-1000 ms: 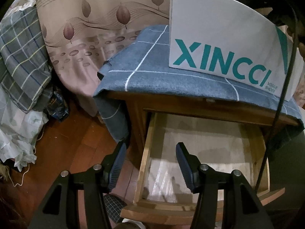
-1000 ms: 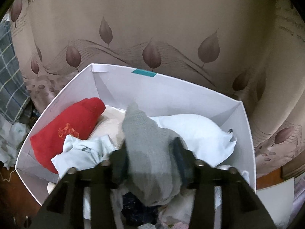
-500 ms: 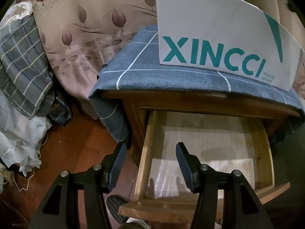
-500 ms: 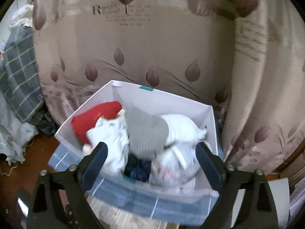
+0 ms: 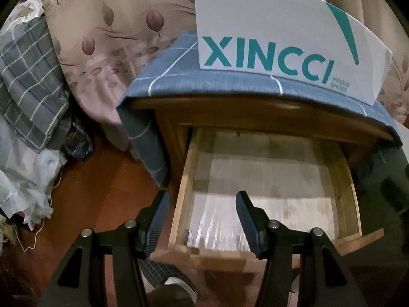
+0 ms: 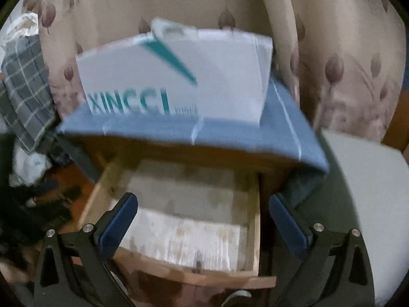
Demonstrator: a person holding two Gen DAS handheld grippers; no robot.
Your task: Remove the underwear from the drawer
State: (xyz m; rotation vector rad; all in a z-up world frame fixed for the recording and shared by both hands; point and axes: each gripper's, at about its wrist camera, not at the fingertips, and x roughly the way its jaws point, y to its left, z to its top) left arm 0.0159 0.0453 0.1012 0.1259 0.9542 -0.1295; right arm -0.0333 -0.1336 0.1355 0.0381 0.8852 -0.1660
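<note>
The drawer point(image 6: 179, 220) is being shown bare; no underwear is being seen there. Both the left gripper point(image 5: 202, 220) and right gripper point(image 6: 202, 222) are being held released, the right's jaws just opened wide, so closing should be considered.

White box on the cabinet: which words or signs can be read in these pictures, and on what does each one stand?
"XINCCI": large teal letters on the front of the white box, which stands on the blue cloth.
"VOGUE SHOES": small print right of the brand name, barely readable.
Dark print on the curtain, right wrist view: too blurred to read.
No other text is visible.
</note>
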